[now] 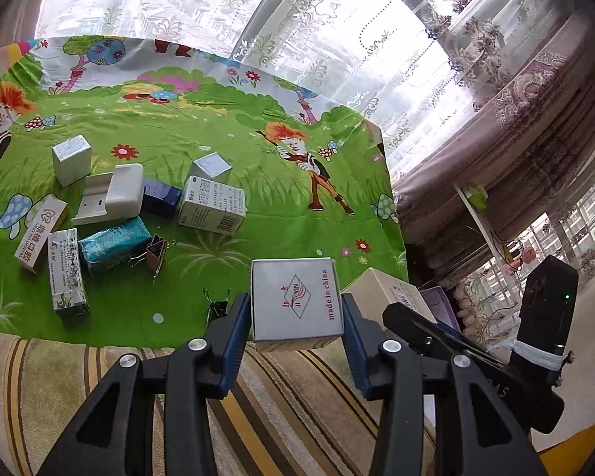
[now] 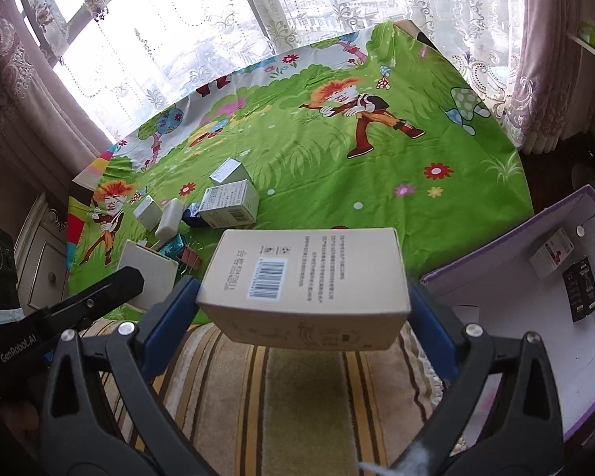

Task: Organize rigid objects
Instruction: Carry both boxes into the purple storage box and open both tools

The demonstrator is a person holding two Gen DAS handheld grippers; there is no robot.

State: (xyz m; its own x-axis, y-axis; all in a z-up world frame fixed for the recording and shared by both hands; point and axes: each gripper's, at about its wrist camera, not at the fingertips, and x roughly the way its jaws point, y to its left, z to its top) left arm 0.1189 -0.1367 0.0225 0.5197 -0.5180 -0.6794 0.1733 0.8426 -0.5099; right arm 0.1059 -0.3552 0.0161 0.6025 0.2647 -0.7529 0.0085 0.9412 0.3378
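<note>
My left gripper (image 1: 296, 309) is shut on a small silver-white box (image 1: 295, 303) printed "made in china", held over the near edge of the green cartoon cloth (image 1: 226, 135). My right gripper (image 2: 303, 297) is shut on a larger beige carton (image 2: 303, 277) with a barcode, lifted above the striped rug. In the left wrist view that carton (image 1: 388, 291) and the right gripper's body show at the right. Several small boxes (image 1: 212, 206) lie clustered on the cloth's left part, with a white plastic case (image 1: 113, 198) and binder clips (image 1: 156, 252).
A purple-edged open box (image 2: 535, 285) stands at the right, with a small white carton (image 2: 551, 258) and a black packet (image 2: 581, 293) inside. A striped rug (image 2: 297, 404) lies below both grippers. Lace curtains and a window are behind. A white cabinet (image 2: 39, 269) stands at the left.
</note>
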